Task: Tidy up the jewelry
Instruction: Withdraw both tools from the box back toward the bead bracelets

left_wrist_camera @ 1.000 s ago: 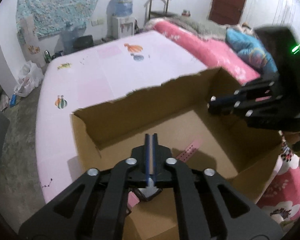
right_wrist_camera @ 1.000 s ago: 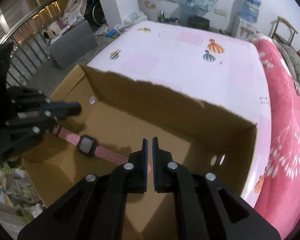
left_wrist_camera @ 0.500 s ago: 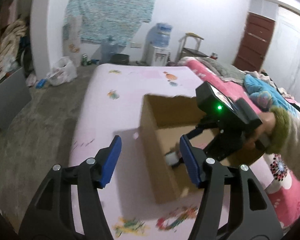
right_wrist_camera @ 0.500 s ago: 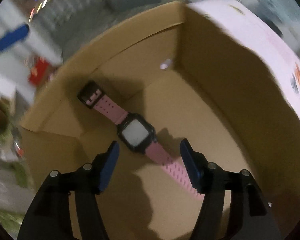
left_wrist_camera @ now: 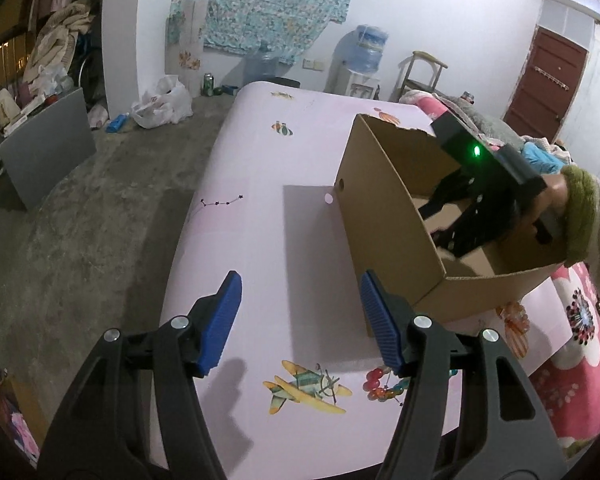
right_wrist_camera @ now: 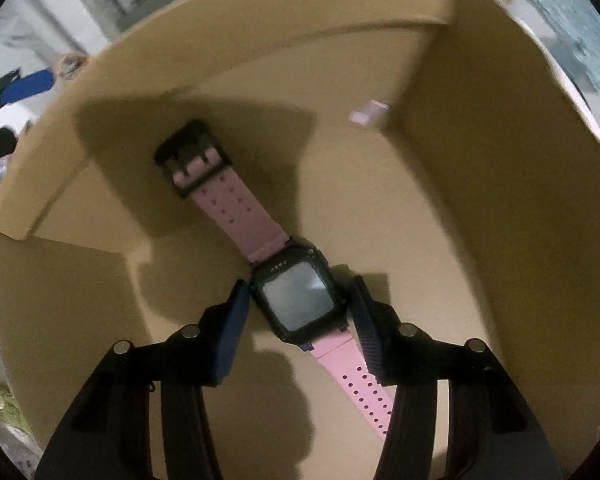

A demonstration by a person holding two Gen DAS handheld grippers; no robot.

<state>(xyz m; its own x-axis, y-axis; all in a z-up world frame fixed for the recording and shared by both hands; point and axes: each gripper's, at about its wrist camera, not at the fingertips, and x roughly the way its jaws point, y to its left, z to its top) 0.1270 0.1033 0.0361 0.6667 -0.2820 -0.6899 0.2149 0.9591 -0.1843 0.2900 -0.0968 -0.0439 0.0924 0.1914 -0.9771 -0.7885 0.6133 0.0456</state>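
Pink cloth-covered tabletop (left_wrist_camera: 260, 208) with cartoon prints, grey concrete floor off at 9 o'clock, cluttered room behind. Carrying an open-topped brown cardboard box (left_wrist_camera: 384, 232) at 2 o'clock from the left tongs (left_wrist_camera: 300, 292). Left tongs: just been opening, now spread wide, nothing between the blue pads, hovering over bare cloth beside the box. At 5 o'clock, just beside the near pad, a small string of red and orange beads (left_wrist_camera: 380, 384) lying on the cloth. Right tongs (right_wrist_camera: 299, 285): pointing steeply down into the box, held by a hand (left_wrist_camera: 556, 196) in a green-cuffed sleeve (left_wrist_camera: 580, 216); just been closing, astride the black square case of a pink-strapped watch (right_wrist_camera: 296, 300) lying flat on the box floor, buckle end toward 11 o'clock, holed strap end toward 5 o'clock. Pads very close to the case, one near a corner; no firm squeeze visible, so best read as not yet gripping. Risks, as judged: case lying diagonal to the pads, so likely to twist or squirt out on closing; long strap ends liable to snag the box wall on the way up; light, unheld box apt to slide or tip if nudged; beads easily brushed by the left tongs.
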